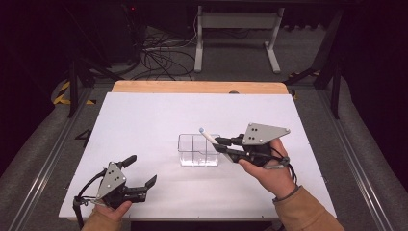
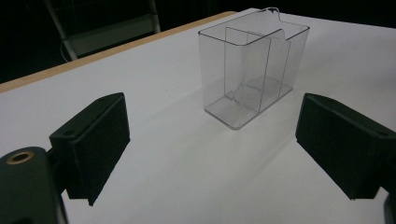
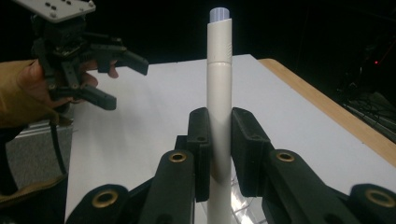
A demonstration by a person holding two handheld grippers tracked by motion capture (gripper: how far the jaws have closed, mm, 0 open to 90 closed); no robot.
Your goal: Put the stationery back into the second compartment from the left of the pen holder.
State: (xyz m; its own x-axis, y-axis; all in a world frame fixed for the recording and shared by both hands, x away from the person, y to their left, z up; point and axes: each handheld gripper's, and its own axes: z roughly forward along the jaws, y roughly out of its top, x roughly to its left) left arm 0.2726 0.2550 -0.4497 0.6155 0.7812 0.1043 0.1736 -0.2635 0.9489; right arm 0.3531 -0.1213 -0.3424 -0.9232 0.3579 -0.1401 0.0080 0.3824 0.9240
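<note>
Centrally, a white pen (image 3: 219, 93) with a pale blue tip is clamped between the jaws of the right gripper (image 1: 222, 146), tilted over the right edge of a clear divided container (image 1: 199, 149) that stands on the white tabletop (image 1: 144, 125), while the left gripper (image 1: 142, 172) is held at the near left with its jaws spread wide and nothing between them. Beyond the board's wooden far edge (image 1: 199, 87), grey carpet, tangled cables (image 1: 161, 57) and a white desk frame (image 1: 236, 33) are seen in a dark room. Partition walls inside the container (image 2: 254, 65) are shown clearly by the left gripper view, whereas the pen's ridged barrel and the left gripper (image 3: 109, 77) across the table are shown by the right gripper view.
</note>
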